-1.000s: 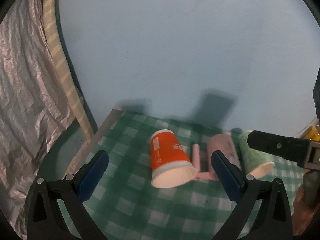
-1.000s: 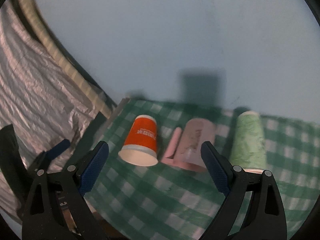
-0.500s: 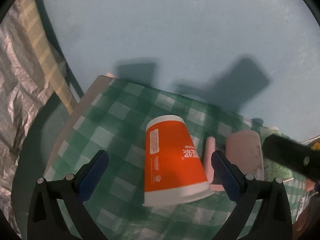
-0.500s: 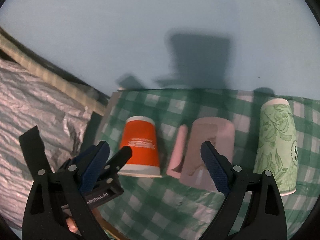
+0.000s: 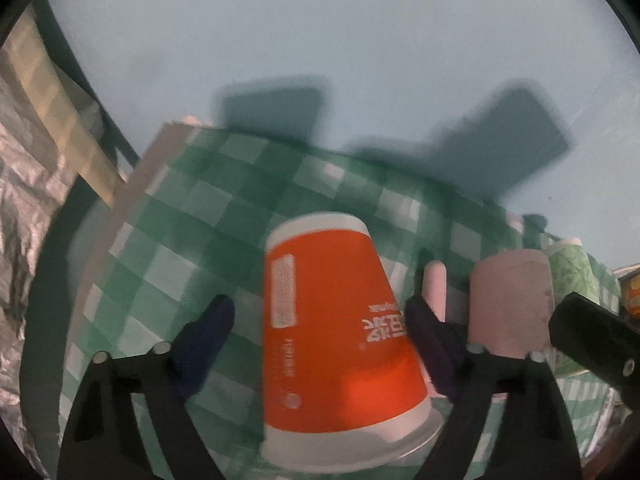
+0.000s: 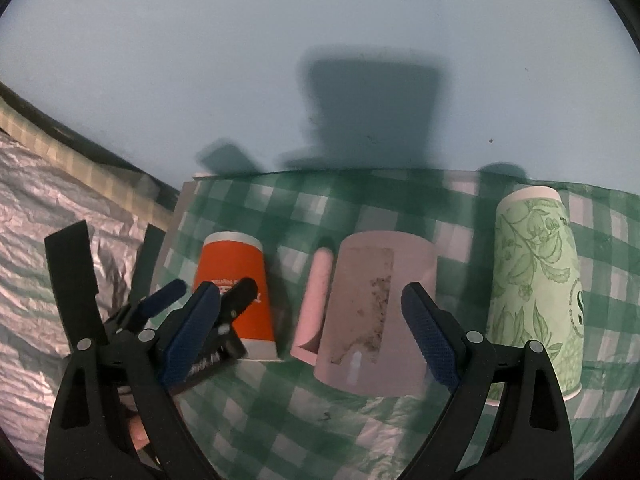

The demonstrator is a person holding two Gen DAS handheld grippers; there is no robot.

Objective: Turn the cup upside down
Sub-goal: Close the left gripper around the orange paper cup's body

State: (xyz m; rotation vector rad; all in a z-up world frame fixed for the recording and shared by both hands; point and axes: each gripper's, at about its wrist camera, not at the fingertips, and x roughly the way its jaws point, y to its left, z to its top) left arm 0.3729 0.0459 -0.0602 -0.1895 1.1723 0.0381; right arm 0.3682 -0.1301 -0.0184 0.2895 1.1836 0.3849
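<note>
An orange paper cup (image 5: 340, 320) stands upside down on the green checked cloth (image 5: 192, 216); it also shows in the right wrist view (image 6: 236, 280). My left gripper (image 5: 320, 336) is open, its fingers on either side of the orange cup without touching it; it shows in the right wrist view (image 6: 204, 294) too. A pink mug (image 6: 376, 308) stands upside down, handle to the left. My right gripper (image 6: 312, 328) is open in front of the pink mug. A green floral paper cup (image 6: 536, 292) stands upside down on the right.
A pale blue wall (image 6: 320, 60) rises behind the table. Crumpled silver foil (image 6: 36, 248) and a striped bar (image 5: 52, 100) lie off the table's left edge. An orange packet (image 5: 632, 296) shows at the far right.
My left gripper has moved forward and down until the orange cup stands between its fingers. My right gripper has moved closer to the pink mug.
</note>
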